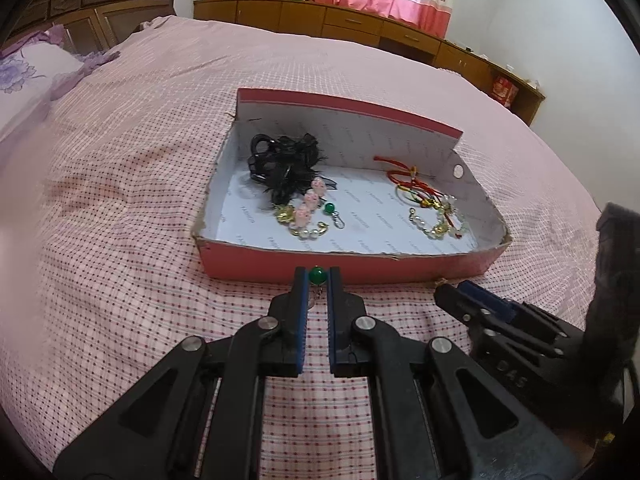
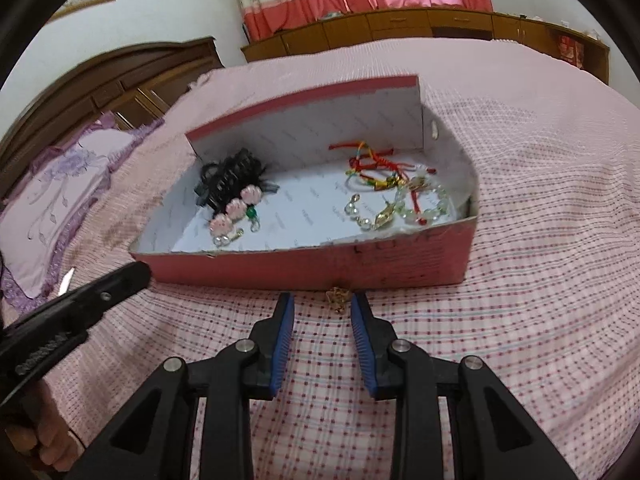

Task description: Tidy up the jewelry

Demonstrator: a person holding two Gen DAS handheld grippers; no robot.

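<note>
Pink box [image 1: 348, 268] on bed [image 1: 120, 200] already holds black hair clip [image 1: 280, 164], pink-bead bracelet [image 1: 306, 216], green-bead earring [image 1: 330, 209], red cord bracelets [image 1: 412, 184].

Left gripper [image 1: 318, 276]: clamped on matching green-bead earring [image 1: 318, 275], just short of box front wall; not yet deposited.

Right gripper [image 2: 322, 302]: jaws apart, empty, around gold piece [image 2: 337, 297] lying on bed beside box. Judged remaining: two items.
</note>
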